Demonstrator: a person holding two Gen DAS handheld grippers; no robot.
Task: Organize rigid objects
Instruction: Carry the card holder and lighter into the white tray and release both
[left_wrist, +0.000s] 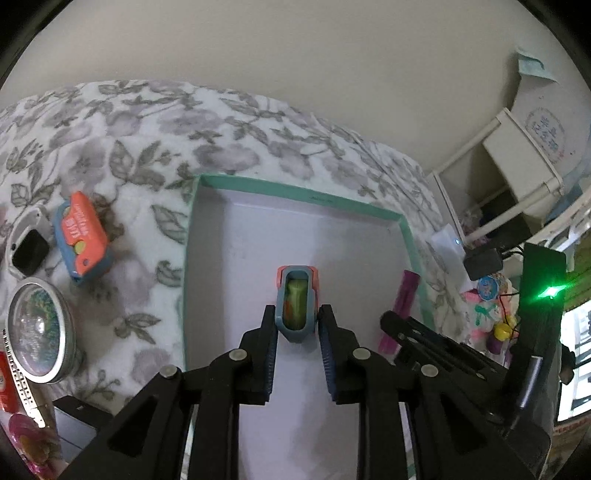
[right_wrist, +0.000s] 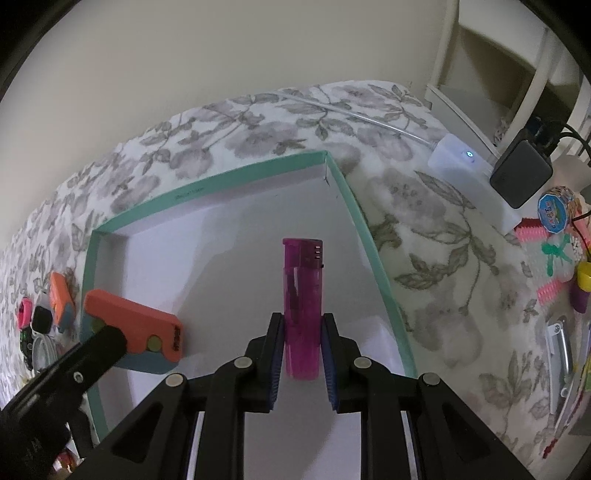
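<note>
A shallow teal-rimmed box (left_wrist: 295, 189) (right_wrist: 221, 184) with a white floor lies on a floral blanket. My left gripper (left_wrist: 297, 326) is shut on an orange-and-blue toy case (left_wrist: 297, 301), held just above the box floor; the right wrist view shows the same case (right_wrist: 136, 332) at the box's left side. My right gripper (right_wrist: 302, 332) is shut on a translucent magenta lighter (right_wrist: 301, 291), upright over the box's right part. The lighter (left_wrist: 405, 295) also shows beside the box's right wall in the left wrist view. A second orange-and-blue case (left_wrist: 81, 240) lies on the blanket left of the box.
Left of the box lie a round glass-lidded tin (left_wrist: 37, 328) and a smartwatch (left_wrist: 27, 249). To the right are a white adapter (right_wrist: 461, 166), a black charger (right_wrist: 521, 177), small toys (right_wrist: 554, 210), a metal clip (right_wrist: 559, 350) and a white shelf (left_wrist: 517, 158).
</note>
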